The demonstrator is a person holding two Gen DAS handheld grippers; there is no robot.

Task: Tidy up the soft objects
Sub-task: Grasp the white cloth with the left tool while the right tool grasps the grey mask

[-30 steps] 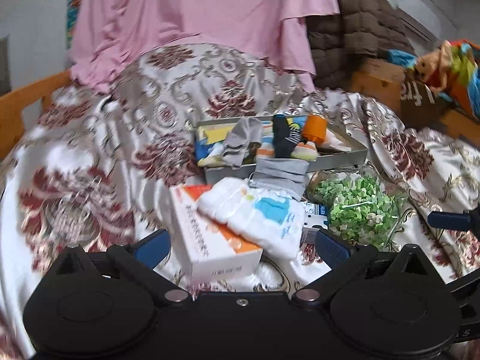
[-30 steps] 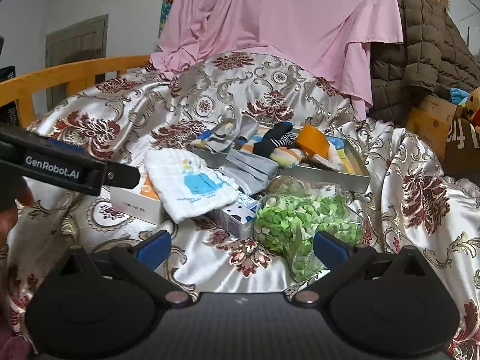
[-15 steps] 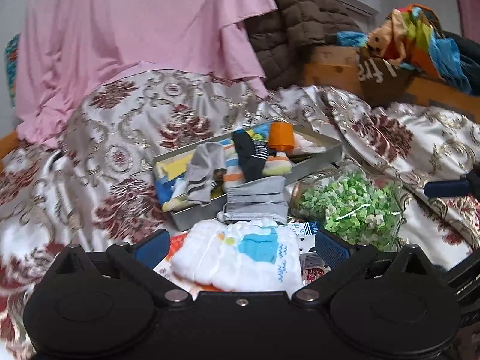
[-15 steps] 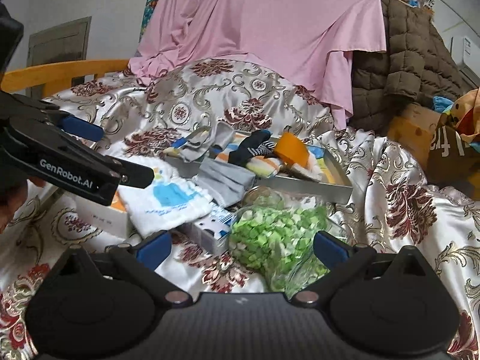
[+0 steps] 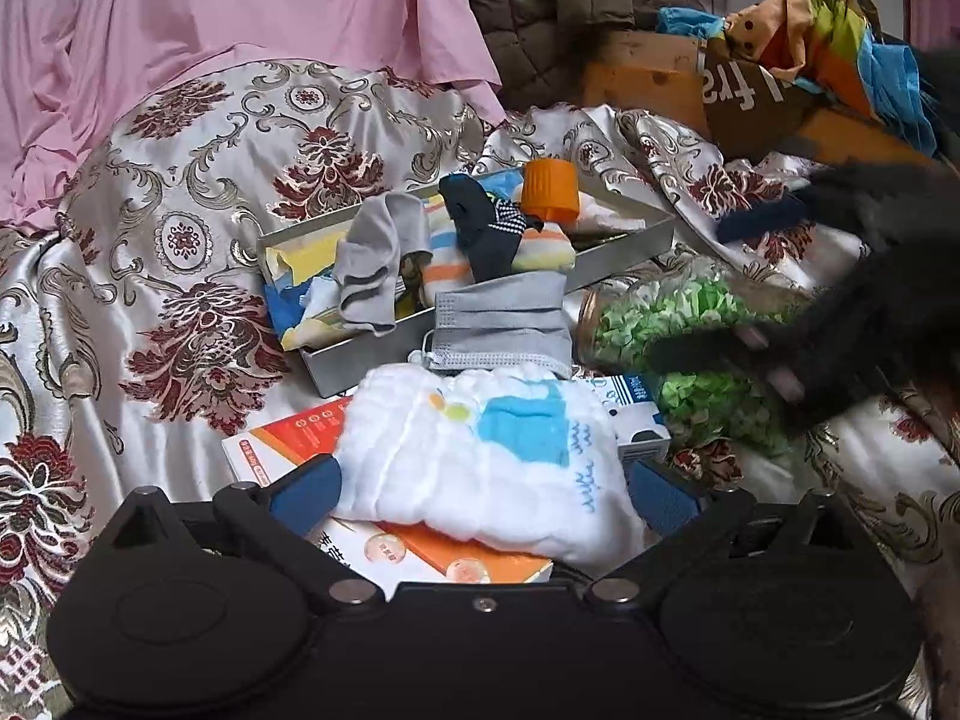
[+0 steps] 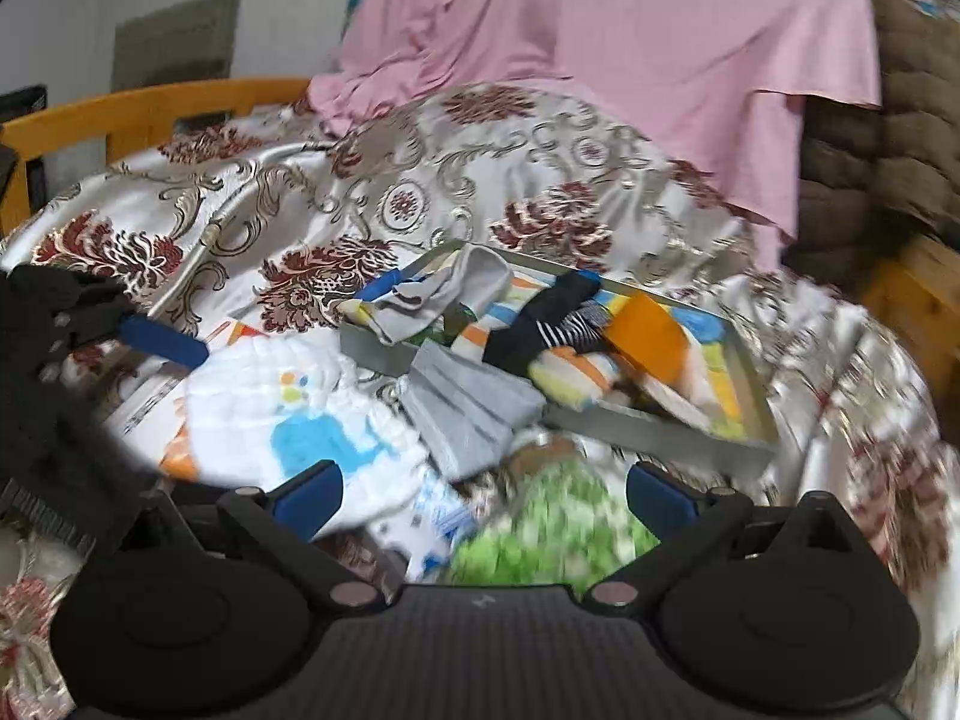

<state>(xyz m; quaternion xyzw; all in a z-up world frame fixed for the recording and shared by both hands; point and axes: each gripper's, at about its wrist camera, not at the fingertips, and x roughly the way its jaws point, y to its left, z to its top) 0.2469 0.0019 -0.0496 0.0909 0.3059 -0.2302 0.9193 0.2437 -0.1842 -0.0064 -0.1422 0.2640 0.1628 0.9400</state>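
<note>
A folded white cloth with a blue print [image 5: 480,456] lies on an orange and white box [image 5: 288,450]. My left gripper [image 5: 483,492] is open, its blue fingers on either side of the cloth's near edge. A grey face mask [image 5: 501,324] hangs over the front wall of a grey metal tray [image 5: 336,366] holding socks and an orange cap [image 5: 549,189]. My right gripper [image 6: 486,495] is open and empty, above a jar of green pieces [image 6: 558,534]; the white cloth [image 6: 288,414] and the mask [image 6: 468,402] lie just beyond it.
The patterned satin bedspread [image 5: 180,192] covers the bed, with a pink sheet [image 5: 210,18] and a brown quilt [image 5: 540,0] behind. A wooden bed rail [image 6: 120,114] runs at the left. A small blue and white box [image 5: 636,414] lies beside the cloth. Colourful toys [image 5: 828,30] sit at the back right.
My left gripper has moved forward and down, so the white cloth now lies between its fingers. My right gripper has dropped lower and closer to the jar and tray; its view is blurred.
</note>
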